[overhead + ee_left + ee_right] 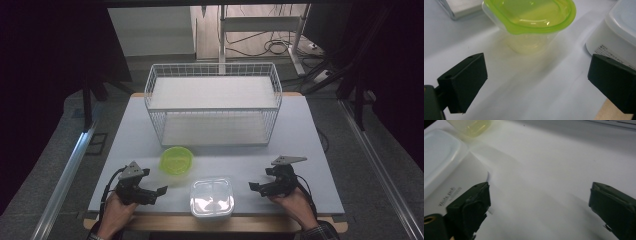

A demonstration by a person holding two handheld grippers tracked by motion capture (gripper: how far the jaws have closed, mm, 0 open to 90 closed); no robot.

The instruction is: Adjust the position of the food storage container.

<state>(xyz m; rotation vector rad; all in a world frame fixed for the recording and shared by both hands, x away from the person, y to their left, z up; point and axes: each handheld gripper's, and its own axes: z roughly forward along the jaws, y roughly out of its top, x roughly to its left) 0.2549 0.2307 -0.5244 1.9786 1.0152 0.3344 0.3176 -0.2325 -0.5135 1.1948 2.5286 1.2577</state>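
Observation:
A round clear tub with a lime-green lid (176,160) stands on the table in front of the wire basket (213,74). In the left gripper view the same green-lidded tub (530,22) is just ahead of the jaws. A square white lidded container (212,197) sits at the table's front edge, between both hands. My left gripper (161,192) rests low at the front left, open and holding nothing, pointing toward the tub. My right gripper (254,187) sits at the front right, open too, its left jaw close beside the white container (446,167).
The white wire basket is large and stands at the back middle of the pale table (310,145), with a white shelf board inside. A metal rail (70,170) runs along the floor at the left, and another at the right. The wooden table edge (260,222) runs along the front.

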